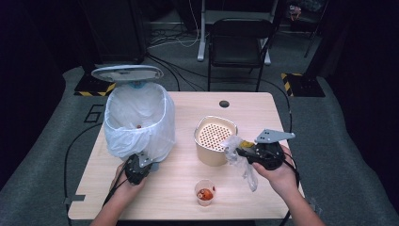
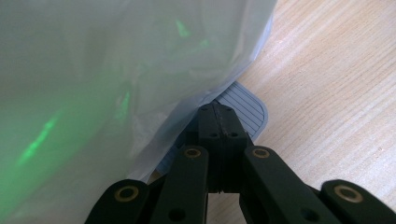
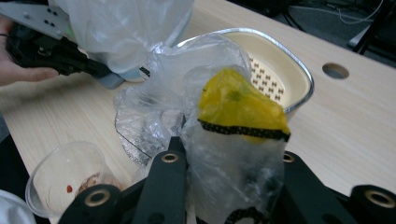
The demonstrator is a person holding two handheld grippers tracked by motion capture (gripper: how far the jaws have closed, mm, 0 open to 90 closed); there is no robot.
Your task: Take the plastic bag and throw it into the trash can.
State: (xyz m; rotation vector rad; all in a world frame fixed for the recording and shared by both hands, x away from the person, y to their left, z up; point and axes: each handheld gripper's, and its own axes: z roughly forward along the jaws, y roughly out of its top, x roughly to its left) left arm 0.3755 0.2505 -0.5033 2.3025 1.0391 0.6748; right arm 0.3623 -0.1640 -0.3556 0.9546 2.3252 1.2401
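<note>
Plastic bag [image 3: 233,154] with a yellow patch and a black dotted band sits clamped in the right tongs [image 1: 242,151]; in the high view it hangs crumpled just beside the cream strainer [image 1: 215,136], above the table [image 1: 254,113]. From the right gripper view the bag covers the near rim of the strainer, whose perforated floor shows behind it. Left tongs [image 2: 219,122] are pressed together with nothing between them, their tips resting on the grey ribbed pedal [image 2: 245,106] at the foot of the bin [image 1: 139,120]. That bin has a white liner draped over its rim, its lid [image 1: 127,73] stands raised, and a small reddish bit lies inside. A clear cup [image 1: 205,192] holding orange scraps stands near the table's front edge, between the two hands.
</note>
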